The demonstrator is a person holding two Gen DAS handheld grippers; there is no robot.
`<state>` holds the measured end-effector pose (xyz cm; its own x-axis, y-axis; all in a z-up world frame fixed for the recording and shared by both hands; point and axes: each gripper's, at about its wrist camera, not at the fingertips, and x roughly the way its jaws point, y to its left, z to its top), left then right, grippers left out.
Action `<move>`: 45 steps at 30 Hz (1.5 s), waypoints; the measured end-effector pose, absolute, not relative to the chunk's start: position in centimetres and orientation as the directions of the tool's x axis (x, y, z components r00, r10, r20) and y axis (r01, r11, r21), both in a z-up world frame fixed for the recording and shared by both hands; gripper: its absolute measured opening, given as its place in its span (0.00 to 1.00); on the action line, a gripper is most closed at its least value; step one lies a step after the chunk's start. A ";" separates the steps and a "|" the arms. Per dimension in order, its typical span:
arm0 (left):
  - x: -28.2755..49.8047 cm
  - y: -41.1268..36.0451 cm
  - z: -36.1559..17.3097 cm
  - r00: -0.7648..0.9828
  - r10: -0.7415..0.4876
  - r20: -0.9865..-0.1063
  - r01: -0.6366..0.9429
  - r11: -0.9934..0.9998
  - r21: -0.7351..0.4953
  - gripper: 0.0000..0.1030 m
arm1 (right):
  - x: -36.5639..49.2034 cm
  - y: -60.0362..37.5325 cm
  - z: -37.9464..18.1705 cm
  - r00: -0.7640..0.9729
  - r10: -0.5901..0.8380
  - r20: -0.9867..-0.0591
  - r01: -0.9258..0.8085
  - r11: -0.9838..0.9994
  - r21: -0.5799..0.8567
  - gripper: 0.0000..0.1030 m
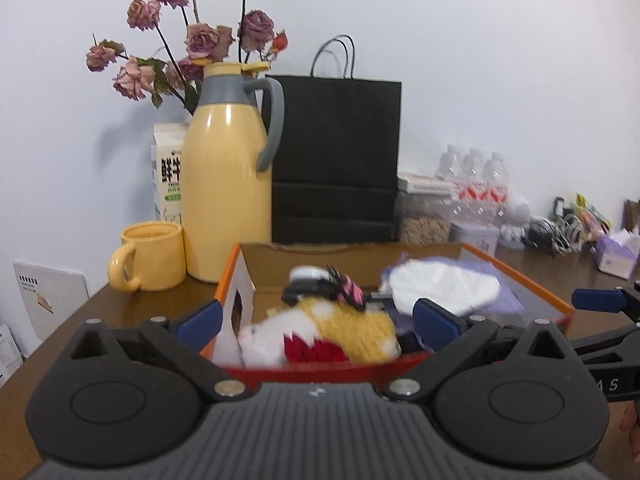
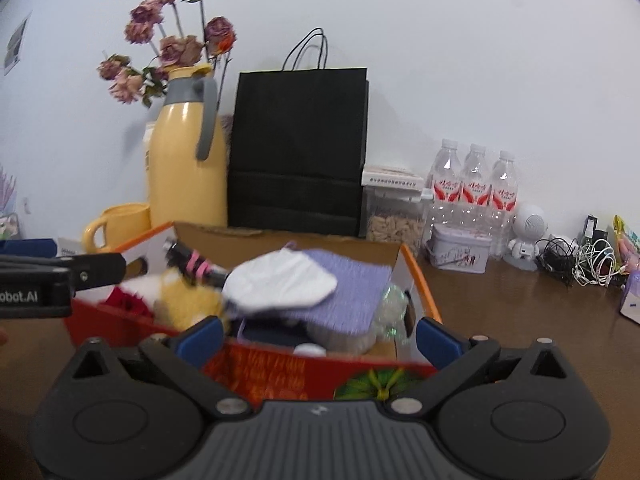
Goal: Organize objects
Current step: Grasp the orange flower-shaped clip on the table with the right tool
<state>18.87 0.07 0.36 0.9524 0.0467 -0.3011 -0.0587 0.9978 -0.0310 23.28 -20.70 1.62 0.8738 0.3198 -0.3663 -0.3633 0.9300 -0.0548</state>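
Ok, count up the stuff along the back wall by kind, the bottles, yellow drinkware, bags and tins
Water bottles: 3
Yellow drinkware: 2, the jug and the mug
Black paper bags: 1
Tins: 1
Total: 7

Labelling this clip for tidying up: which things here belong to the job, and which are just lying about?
Job:
- cardboard box
- plush toy
- white cloth
- purple cloth

Lying about:
- yellow jug
- yellow mug
- black bag
- water bottles
- cables
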 end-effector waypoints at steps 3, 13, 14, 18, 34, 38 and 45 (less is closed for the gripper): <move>17.6 0.0 -0.2 0.944 0.048 -0.327 -0.060 0.998 -0.030 1.00 | 21.7 -21.1 1.3 0.869 0.324 -0.375 -0.372 0.926 -0.061 1.00; 14.5 -0.1 -2.1 0.912 0.032 -0.409 -0.045 0.999 -0.021 1.00 | 17.0 -22.2 -0.6 0.814 0.336 -0.473 -0.419 0.905 -0.078 1.00; 14.3 0.0 -2.2 0.909 0.031 -0.415 -0.047 0.999 -0.027 1.00 | 16.6 -22.3 -0.7 0.808 0.341 -0.481 -0.425 0.902 -0.075 1.00; 13.8 0.3 -2.5 0.904 0.041 -0.426 -0.064 0.997 -0.040 1.00 | 14.9 -22.7 -0.8 0.780 0.371 -0.504 -0.452 0.891 -0.043 1.00; 12.5 0.2 -2.7 0.899 0.000 -0.437 -0.031 0.997 -0.064 1.00 | 11.5 -22.7 -2.4 0.695 0.396 -0.601 -0.489 0.872 0.009 0.40; 12.4 0.2 -2.7 0.899 0.000 -0.439 -0.033 0.997 -0.067 1.00 | 11.7 -22.7 -2.3 0.692 0.396 -0.604 -0.492 0.871 0.007 0.22; 12.4 0.3 -2.8 0.899 -0.002 -0.438 -0.031 0.997 -0.067 1.00 | 11.6 -22.9 -2.3 0.699 0.402 -0.591 -0.488 0.873 0.016 0.12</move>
<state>12.40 0.26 -2.77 0.8988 -0.0018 -0.4384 -0.0307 0.9973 -0.0670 11.63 -22.88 -2.33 0.6993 0.4019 -0.5912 -0.4879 0.8727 0.0161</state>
